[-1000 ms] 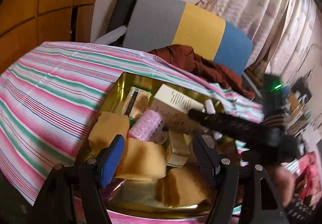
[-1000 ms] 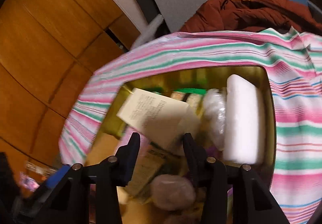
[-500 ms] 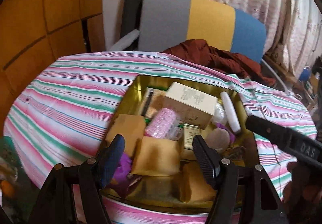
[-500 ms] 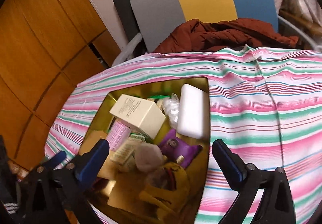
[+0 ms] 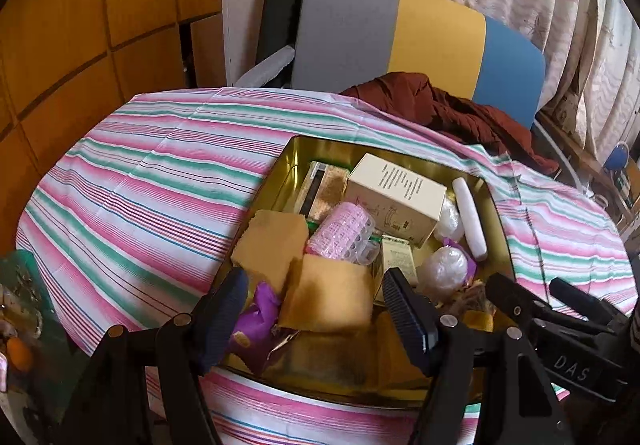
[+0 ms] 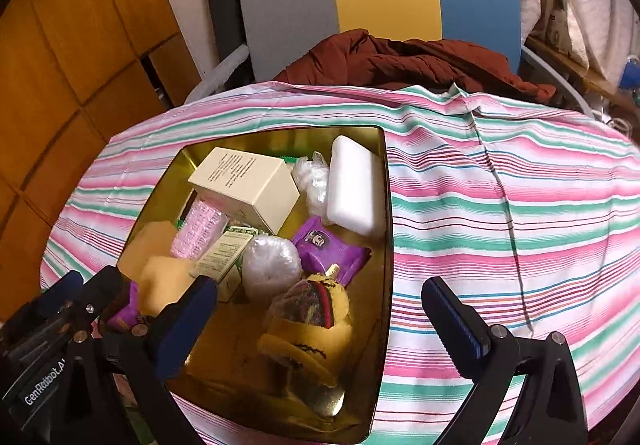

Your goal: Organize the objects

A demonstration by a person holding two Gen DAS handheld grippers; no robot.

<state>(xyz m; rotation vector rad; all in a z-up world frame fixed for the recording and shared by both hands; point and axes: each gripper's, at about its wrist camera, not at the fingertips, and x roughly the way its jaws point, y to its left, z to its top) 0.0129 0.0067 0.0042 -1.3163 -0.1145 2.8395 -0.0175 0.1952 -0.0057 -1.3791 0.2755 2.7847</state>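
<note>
1. Left wrist view: the left gripper (image 5: 316, 309) hangs agape and empty over the gold metal tin (image 5: 288, 173) on the striped pink-and-green tablecloth (image 5: 152, 197); a cream cardboard box (image 5: 394, 201) lies inside.
2. Right wrist view: the right gripper (image 6: 320, 321), jaws just spread wide, holds nothing above the tin's (image 6: 386, 205) right rim.

Both grippers, left (image 5: 314, 307) and right (image 6: 320, 321), hover, jaws apart.

the gold tin's (image 6: 386, 205) near rim is hidden behind gripper arms; at nine o'clock, clutter (image 5: 16, 325) is cut off, unidentifiable.
</note>
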